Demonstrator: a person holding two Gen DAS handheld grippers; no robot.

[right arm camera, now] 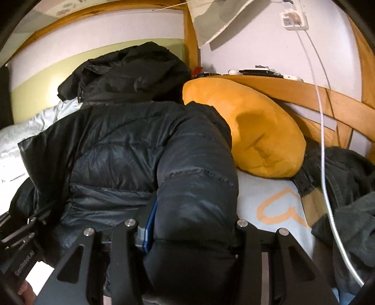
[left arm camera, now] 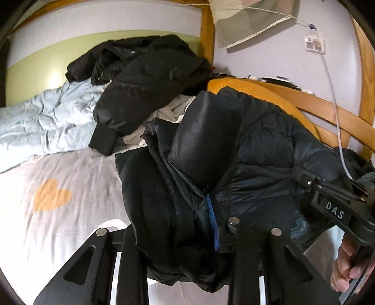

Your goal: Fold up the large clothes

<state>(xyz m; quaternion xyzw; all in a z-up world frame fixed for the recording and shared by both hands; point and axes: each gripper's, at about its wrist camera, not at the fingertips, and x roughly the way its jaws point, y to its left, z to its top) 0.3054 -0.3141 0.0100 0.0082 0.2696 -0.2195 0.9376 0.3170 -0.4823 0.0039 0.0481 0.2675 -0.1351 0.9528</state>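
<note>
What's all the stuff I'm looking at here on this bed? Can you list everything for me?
puffer jacket: one, dark navy, bunched on the bed nearest the cameras, gripped by both tools
black coats: a heap, count unclear, black, farther back on the bed
duvet: one, pale blue, crumpled at the left
bedsheet: one, white with orange hearts, under everything
cushion: one, orange, against the wooden bed frame
dark garment: one, dark grey, at the right edge
cable: one, white, hanging from a wall socket
left gripper: one, black, fingers closed on the jacket
right gripper: one, black, fingers closed on a padded fold
hand: one, holding the right gripper's handle
</note>
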